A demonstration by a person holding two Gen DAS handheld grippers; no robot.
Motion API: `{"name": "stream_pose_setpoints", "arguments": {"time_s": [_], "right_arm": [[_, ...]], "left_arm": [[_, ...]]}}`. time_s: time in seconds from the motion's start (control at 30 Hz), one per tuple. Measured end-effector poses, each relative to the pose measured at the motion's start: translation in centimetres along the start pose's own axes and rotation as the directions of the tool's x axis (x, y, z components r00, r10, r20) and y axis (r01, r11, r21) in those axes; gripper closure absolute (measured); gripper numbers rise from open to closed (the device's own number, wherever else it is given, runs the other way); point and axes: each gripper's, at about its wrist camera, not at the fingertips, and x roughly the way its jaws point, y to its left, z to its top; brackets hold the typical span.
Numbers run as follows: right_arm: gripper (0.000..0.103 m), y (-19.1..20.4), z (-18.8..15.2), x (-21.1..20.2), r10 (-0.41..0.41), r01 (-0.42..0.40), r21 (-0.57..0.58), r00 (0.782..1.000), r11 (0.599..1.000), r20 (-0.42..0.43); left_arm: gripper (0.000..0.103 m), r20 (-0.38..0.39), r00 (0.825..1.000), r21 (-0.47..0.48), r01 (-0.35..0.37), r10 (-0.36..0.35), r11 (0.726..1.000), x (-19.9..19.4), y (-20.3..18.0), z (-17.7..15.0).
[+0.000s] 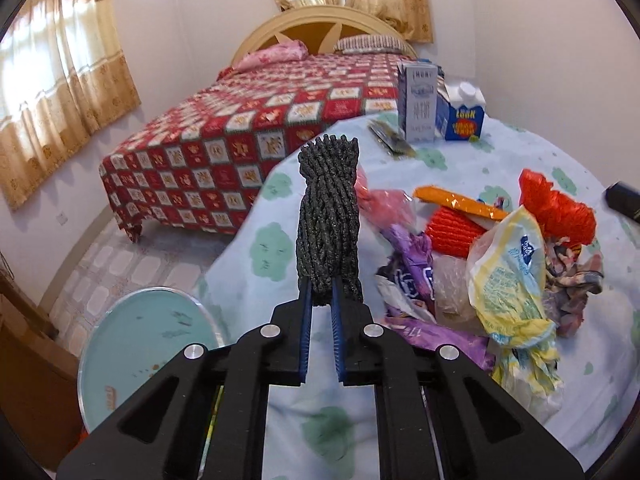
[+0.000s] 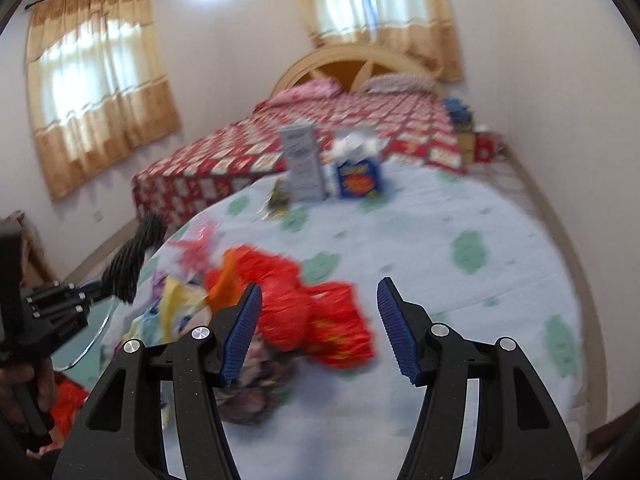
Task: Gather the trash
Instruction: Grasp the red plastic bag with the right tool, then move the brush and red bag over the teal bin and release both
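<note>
Most of the trash is not yet collected, as far as I can judge. On the round table [image 1: 280, 200] with its pale green-flowered cloth lies a loose heap: near the table's middle a yellow-printed plastic bag [image 1: 508, 276], beside it red-orange wrappers [image 1: 556, 200] and purple wrappers [image 1: 412, 264], and at the table's far edge a grey carton [image 1: 418, 104] and a blue carton [image 1: 464, 114] stand upright. Only one piece is taken up: the left gripper [image 1: 322, 300] is clamped narrow on a dark grey crinkled wrapper [image 1: 328, 216], which is held above the table's left edge. The right gripper [image 2: 320, 332] stands wide and empty over the red-orange wrappers, touching nothing. No bin is visible.
</note>
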Motion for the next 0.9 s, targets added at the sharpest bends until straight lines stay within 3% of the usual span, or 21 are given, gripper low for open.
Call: {"name": "stream_pose_setpoints", "arguments": {"time_s": [0.03, 0.1, 0.13, 0.17, 0.23, 0.57, 0.9], "right_arm": [[0.045, 0.1, -0.1, 0.7, 0.006, -0.006, 0.0, 1.0, 1.0, -0.025], [0.064, 0.2, -0.4, 2.1, 0.042, -0.041, 0.019, 0.996, 0.999, -0.076], [0.082, 0.3, -0.5, 2.3, 0.048, -0.046, 0.02, 0.995, 0.999, -0.087], [0.091, 0.5, -0.6, 2.4, 0.061, -0.06, 0.018, 0.994, 0.998, -0.093], [0.097, 1.0, -0.4, 2.0, 0.073, -0.072, 0.013, 0.994, 0.997, -0.076], [0.099, 5.1, 2.2, -1.6, 0.069, -0.065, -0.066, 0.996, 0.996, 0.06], [0.099, 10.9, 3.5, -0.7, 0.143, -0.131, -0.158, 0.987, 0.979, 0.067]], "left_arm": [[0.094, 0.009, 1.0, 0.005, -0.003, 0.003, 1.0, -0.7, 0.3, -0.2], [0.094, 0.019, 1.0, 0.015, -0.016, 0.016, 1.0, -1.4, 0.6, -0.5], [0.094, 0.021, 0.999, 0.021, -0.027, 0.026, 0.999, -2.1, 1.0, -1.0], [0.094, 0.021, 0.999, 0.02, -0.028, 0.028, 0.999, -2.3, 1.3, -1.2], [0.094, 0.023, 0.999, 0.014, -0.038, 0.038, 0.999, -3.2, 2.3, -2.0], [0.094, 0.015, 0.991, -0.026, -0.136, 0.136, 0.99, -6.4, 8.4, -5.2], [0.093, 0.005, 0.979, -0.069, -0.202, 0.202, 0.977, -7.4, 12.4, -6.7]]}}
